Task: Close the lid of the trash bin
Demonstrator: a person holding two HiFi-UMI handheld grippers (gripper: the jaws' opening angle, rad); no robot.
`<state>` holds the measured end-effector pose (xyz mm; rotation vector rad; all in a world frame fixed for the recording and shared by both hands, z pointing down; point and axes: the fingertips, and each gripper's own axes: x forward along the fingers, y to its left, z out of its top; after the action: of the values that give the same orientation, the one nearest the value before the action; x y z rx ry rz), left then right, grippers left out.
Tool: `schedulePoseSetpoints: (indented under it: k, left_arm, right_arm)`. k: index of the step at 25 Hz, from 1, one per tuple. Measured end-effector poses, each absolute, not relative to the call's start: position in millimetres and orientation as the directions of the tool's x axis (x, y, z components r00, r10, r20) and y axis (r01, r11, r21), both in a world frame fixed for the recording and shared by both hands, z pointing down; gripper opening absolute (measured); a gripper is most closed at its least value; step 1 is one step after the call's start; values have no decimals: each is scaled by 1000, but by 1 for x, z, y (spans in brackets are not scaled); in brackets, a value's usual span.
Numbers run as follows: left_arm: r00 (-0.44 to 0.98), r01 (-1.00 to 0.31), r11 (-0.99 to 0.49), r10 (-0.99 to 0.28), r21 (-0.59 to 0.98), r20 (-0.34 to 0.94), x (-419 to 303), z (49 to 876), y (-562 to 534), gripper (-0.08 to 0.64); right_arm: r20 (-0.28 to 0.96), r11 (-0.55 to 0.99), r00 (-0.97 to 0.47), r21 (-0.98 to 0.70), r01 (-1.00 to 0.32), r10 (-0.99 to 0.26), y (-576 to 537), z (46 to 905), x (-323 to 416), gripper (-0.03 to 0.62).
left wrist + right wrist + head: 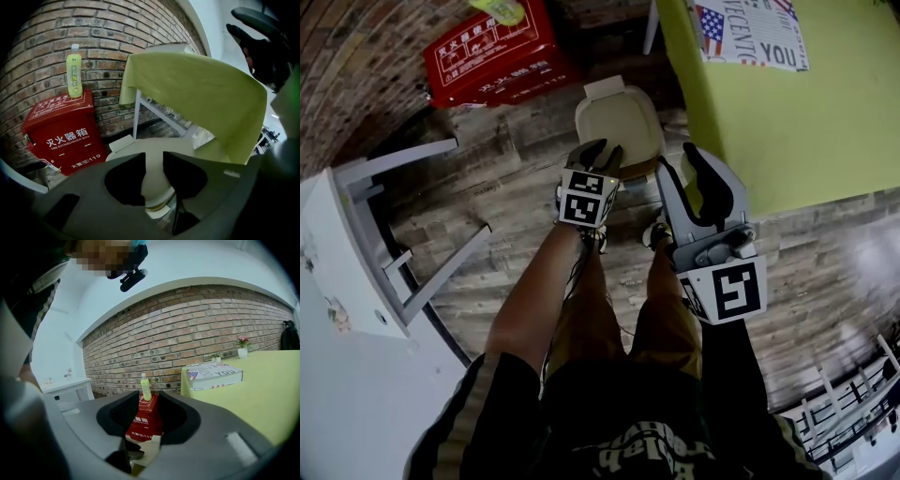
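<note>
My left tool (600, 156), jaws apart, hangs over the bin (158, 206), which stands just beside the bench (787, 122). Its lid (619, 122) is raised and shows between those jaws, not gripped. My right tool (682, 171), jaws apart and empty, is at the bench's edge.

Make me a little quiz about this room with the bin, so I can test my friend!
1. True or false: the bottle stands on top of the red box.
2. What colour is the tablecloth? A) blue B) yellow-green C) red
3. Fill in: the trash bin lid is ___ (open or shut).

Key: 1 true; 2 B; 3 open.
</note>
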<state>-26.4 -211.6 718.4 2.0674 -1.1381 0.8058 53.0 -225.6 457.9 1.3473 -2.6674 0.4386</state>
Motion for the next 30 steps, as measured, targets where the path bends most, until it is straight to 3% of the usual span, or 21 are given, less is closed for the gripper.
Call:
schedulePoseSetpoints:
  k: [30]
  left_arm:
    - [431,-842,-467,-277,272,859,-16,811,-151,134]
  right_arm:
    - [349,507,-563,-243,-827,-749,-196,533,62,150]
